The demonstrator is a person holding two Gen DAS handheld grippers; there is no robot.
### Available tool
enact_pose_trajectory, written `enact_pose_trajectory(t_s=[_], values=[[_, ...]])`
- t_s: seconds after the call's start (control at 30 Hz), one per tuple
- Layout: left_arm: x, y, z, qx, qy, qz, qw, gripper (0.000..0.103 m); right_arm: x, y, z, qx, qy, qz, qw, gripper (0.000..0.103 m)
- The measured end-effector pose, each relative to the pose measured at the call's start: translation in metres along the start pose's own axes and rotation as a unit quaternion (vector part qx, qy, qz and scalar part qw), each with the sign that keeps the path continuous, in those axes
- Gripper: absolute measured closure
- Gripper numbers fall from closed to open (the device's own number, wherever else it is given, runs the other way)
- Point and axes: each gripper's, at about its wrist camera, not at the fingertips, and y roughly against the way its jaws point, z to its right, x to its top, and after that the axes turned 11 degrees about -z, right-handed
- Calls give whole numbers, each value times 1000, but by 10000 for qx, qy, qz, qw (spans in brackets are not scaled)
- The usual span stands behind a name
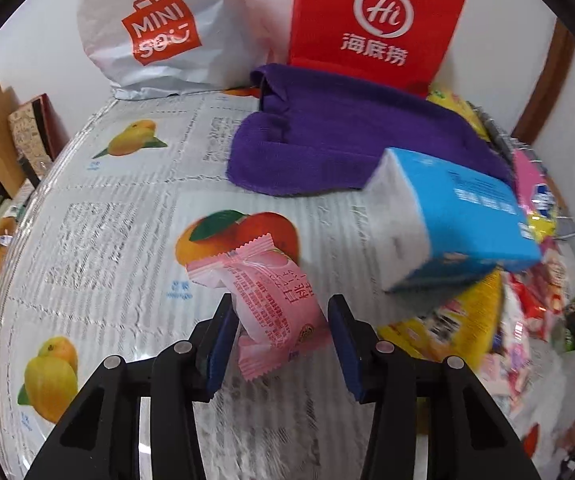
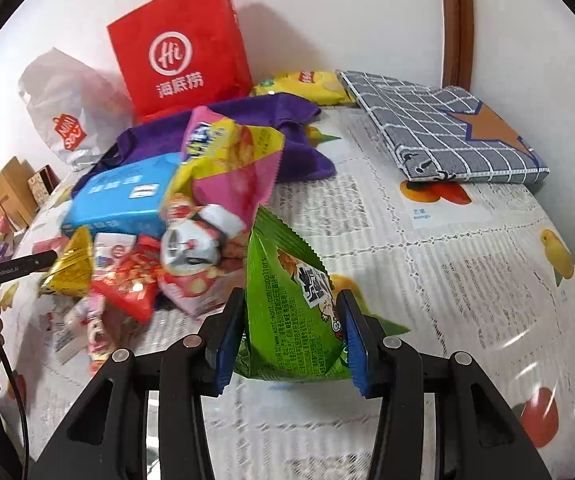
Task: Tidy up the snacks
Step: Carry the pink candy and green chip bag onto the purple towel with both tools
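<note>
In the left wrist view a pink wrapped snack point(image 1: 271, 300) sits between the fingers of my left gripper point(image 1: 281, 344); the jaws stand a little wider than the packet and touch it at the left side only. In the right wrist view my right gripper point(image 2: 291, 340) is shut on a green snack bag point(image 2: 291, 312) and holds it upright above the tablecloth. A pile of snack packets point(image 2: 159, 256) lies to its left, with a blue tissue pack point(image 2: 123, 196) on it. The pile also shows at the right of the left wrist view point(image 1: 519, 312).
A purple cloth point(image 1: 347, 136), a red Haidilao bag point(image 1: 375, 20) and a white Miniso bag point(image 1: 159, 32) stand at the back by the wall. A grey checked pouch point(image 2: 447, 128) lies back right. The fruit-print tablecloth point(image 2: 467, 280) covers the table. Boxes point(image 1: 3, 136) sit off the left edge.
</note>
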Motion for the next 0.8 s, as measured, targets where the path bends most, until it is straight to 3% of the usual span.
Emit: enact_pose_trajectory(t_s=[0.33, 0.5, 0.8], values=[[-20, 52, 17, -348, -79, 262, 9990, 59, -1, 48, -36, 78, 299, 188, 9993, 57], [-25, 81, 35, -521, -380, 415, 9971, 59, 8, 71, -57, 56, 470, 348, 9983, 58], [-10, 122, 53, -717, -605, 661, 9934, 59, 40, 98, -88, 183, 603, 574, 9964, 57]])
